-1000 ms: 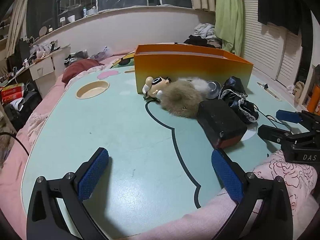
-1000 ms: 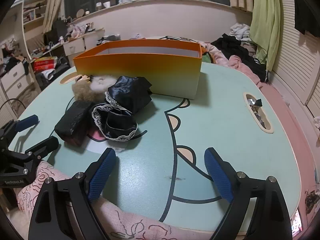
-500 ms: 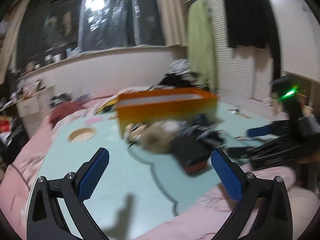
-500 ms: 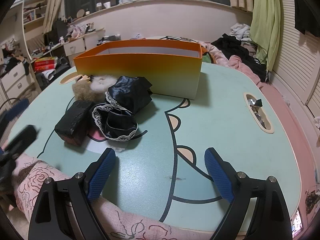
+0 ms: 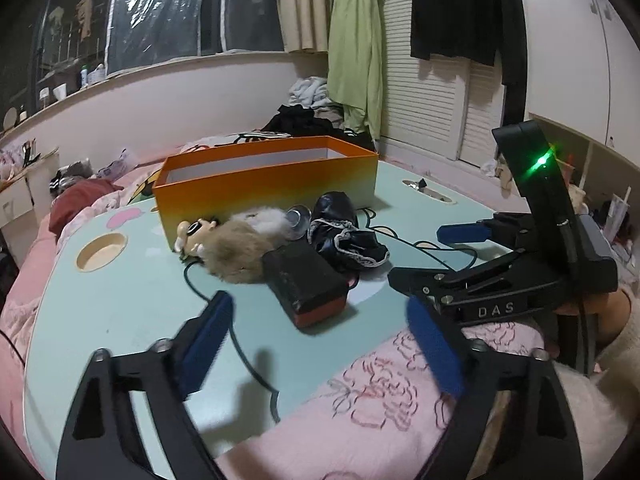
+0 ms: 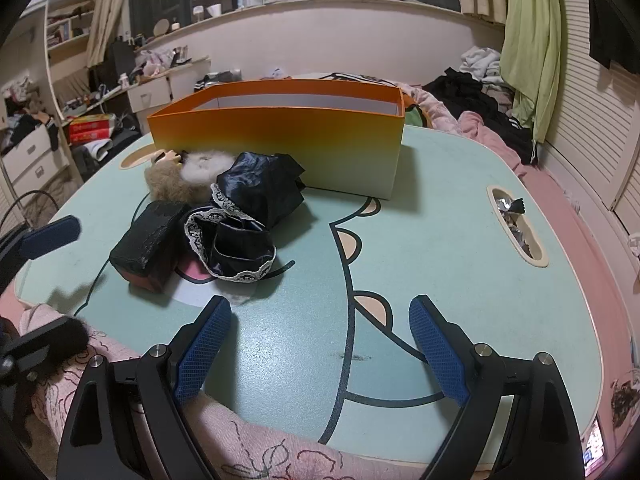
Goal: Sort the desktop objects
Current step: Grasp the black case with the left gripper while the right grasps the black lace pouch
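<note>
An orange box stands open on the pale green table. In front of it lie a small doll, a tan fur ball, a small metal cup, a black lace-trimmed cloth and a black case. My left gripper is open and empty, hovering above the table's near edge before the case. My right gripper is open and empty, low over the table's near edge; it also shows in the left wrist view.
A round recess lies at the table's left; an oblong recess with foil wrappers lies at its right. A pink flowered cloth lies under the near edge. Clothes, drawers and shelves surround the table.
My left gripper has risen and tilted up, then steadied nearer the black case. The right gripper has stayed still.
</note>
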The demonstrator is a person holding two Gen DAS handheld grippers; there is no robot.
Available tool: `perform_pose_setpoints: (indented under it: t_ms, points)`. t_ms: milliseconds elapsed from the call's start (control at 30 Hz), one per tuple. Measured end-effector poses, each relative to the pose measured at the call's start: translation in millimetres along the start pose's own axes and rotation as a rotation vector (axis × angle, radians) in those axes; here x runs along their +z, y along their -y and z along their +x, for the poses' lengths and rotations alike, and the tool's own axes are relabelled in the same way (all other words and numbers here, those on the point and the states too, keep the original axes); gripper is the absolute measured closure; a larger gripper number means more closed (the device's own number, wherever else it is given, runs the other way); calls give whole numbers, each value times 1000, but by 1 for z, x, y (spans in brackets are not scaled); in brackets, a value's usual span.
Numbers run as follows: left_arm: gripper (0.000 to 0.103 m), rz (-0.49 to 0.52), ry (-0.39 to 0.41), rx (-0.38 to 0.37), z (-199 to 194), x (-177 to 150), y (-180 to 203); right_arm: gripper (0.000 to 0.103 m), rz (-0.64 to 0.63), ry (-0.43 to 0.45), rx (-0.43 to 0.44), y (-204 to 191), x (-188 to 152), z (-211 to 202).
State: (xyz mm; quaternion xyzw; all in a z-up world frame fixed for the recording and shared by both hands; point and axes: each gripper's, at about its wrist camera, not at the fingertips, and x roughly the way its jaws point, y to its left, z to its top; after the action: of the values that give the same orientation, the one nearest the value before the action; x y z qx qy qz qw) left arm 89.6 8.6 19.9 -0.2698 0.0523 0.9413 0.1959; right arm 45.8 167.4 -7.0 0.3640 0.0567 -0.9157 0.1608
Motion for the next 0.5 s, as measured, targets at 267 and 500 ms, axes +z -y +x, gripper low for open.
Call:
perform_pose_setpoints:
  t_ms: [267,500]
  points:
    - [20,-35,-26,5,24,24,-7,12,2,3,3,1,-2,-2]
    - [61,-142,-184,-41,55,20,-27,20,92,34,97,9,9,-4]
